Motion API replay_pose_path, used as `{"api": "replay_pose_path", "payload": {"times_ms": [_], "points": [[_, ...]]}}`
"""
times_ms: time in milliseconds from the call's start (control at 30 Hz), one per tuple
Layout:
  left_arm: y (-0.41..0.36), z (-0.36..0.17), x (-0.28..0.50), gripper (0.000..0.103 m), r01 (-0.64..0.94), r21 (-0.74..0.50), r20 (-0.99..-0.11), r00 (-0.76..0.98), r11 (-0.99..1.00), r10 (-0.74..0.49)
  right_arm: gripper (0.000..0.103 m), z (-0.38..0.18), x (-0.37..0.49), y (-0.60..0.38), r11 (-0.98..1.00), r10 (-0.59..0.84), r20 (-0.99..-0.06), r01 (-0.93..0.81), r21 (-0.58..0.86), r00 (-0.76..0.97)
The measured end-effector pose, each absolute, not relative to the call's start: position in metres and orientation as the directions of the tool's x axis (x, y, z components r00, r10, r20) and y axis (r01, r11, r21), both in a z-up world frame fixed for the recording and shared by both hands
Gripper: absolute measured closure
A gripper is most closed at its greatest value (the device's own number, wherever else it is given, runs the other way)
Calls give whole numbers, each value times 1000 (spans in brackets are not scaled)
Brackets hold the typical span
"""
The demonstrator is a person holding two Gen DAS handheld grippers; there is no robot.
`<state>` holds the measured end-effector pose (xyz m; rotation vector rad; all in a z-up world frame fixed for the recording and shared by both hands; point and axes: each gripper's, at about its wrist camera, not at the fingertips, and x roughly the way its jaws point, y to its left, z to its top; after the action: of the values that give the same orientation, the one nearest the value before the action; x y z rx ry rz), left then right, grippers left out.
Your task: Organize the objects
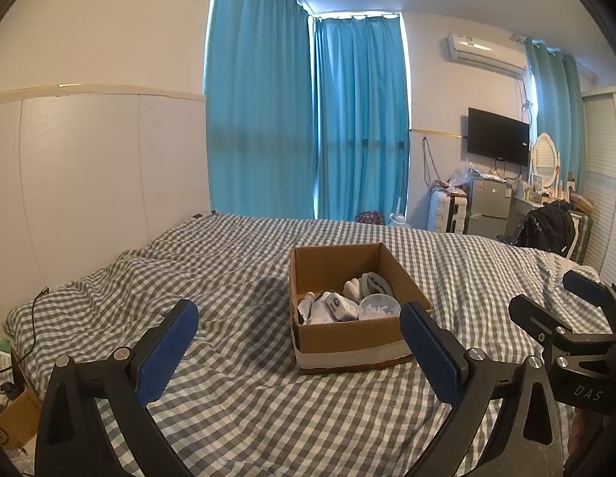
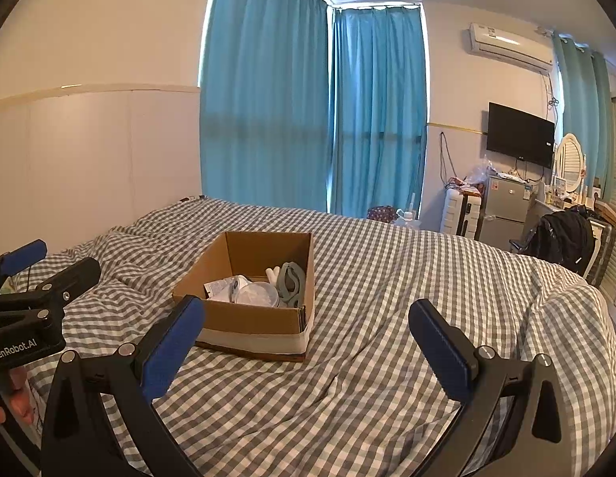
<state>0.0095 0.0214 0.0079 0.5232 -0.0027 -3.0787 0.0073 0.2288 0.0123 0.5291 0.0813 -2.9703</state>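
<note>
We have the cardboard box (image 1: pixel 347 306) sitting open on the checked bedspread (image 1: pixel 236 389), mid-bed, with the loose items all piled at its near end: a clear plastic cup (image 1: pixel 378 307), a grey ring-shaped strap thing (image 1: pixel 376 283), something white and knobbly (image 1: pixel 352 287), and small white packets (image 1: pixel 328 307); labels too small to read. Key relation: the box lies ahead and slightly right of our left gripper (image 1: pixel 300 351), ahead and left of our right gripper (image 2: pixel 308 346), long axis running near-to-far, far half bare. Neither claw looks clearly nearer; we'd call it even. Both sets of jaws are spread wide and carry nothing, hovering over the bed short of the box's taped near wall. Materials: corrugated card, pale tape band round the base, soft wrinkled cloth underneath, so we expect the box to shift if nudged. Blue ribbed pads (image 1: pixel 167 351) on black fingers. Beyond: teal curtains (image 1: pixel 308 119), wall TV (image 1: pixel 498 136), small fridge (image 1: pixel 489 208).
</note>
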Motion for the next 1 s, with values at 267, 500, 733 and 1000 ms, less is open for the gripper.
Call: {"api": "replay_pose_path", "payload": {"times_ms": [267, 500, 733, 1000], "points": [[21, 7, 9, 0, 15, 4, -337, -941, -1000, -15, 0, 12, 7, 230, -991, -113, -351, 130, -25, -930], [21, 6, 11, 0, 18, 6, -339, -941, -1000, -19, 0, 12, 7, 229, -991, -111, -350, 128, -27, -930], [21, 4, 11, 0, 16, 8, -344, -939, -1000, -18, 0, 12, 8, 232, -993, -107, -348, 121, -17, -931], [22, 7, 12, 0, 10, 11, -338, -941, -1000, -13, 0, 14, 7, 235, -994, -98, -353, 109, -10, -930]]}}
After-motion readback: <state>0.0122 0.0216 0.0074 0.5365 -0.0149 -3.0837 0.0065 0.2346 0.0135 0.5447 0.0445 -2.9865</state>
